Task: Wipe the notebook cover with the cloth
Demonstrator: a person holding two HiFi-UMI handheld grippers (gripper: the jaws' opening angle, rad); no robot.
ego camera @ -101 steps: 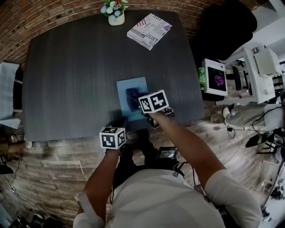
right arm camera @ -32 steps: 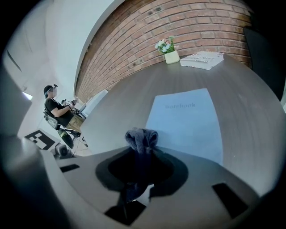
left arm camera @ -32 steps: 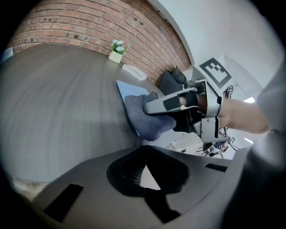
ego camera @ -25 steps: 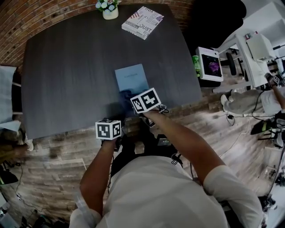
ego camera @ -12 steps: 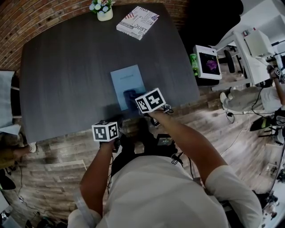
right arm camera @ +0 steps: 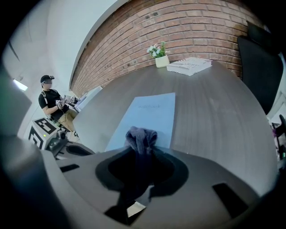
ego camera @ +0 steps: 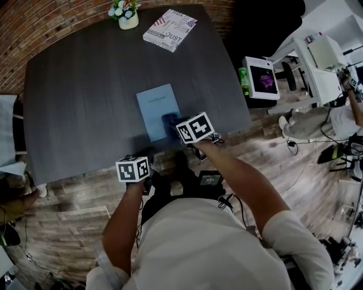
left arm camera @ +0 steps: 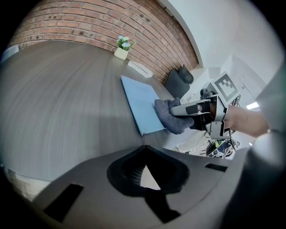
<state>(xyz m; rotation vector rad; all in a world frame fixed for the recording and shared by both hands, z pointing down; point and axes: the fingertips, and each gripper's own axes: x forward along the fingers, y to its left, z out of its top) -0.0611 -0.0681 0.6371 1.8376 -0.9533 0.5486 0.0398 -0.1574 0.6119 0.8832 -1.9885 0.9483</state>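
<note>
A light blue notebook (ego camera: 153, 105) lies flat on the dark table (ego camera: 79, 107), close to its near edge. My right gripper (right arm camera: 142, 150) is shut on a dark grey-blue cloth (right arm camera: 141, 137), and the bunched cloth (ego camera: 169, 121) rests on the cover's near right part. In the left gripper view the cloth (left arm camera: 169, 117) sits on the notebook (left arm camera: 140, 102) at its near right corner. My left gripper (left arm camera: 143, 147) hovers off the table's near edge, left of the notebook, with its jaws together and nothing in them. Its marker cube (ego camera: 132, 169) is over the floor.
A printed magazine (ego camera: 169, 29) and a small flower pot (ego camera: 127, 17) stand at the table's far side. A black chair (right arm camera: 261, 67) is beyond the right edge. A white box with a purple picture (ego camera: 261, 76) sits to the right. A person (right arm camera: 53, 100) stands off to the left.
My right gripper has slid the cloth over the cover, from the near edge's middle towards the near right part. The left gripper has stayed off the near table edge.
</note>
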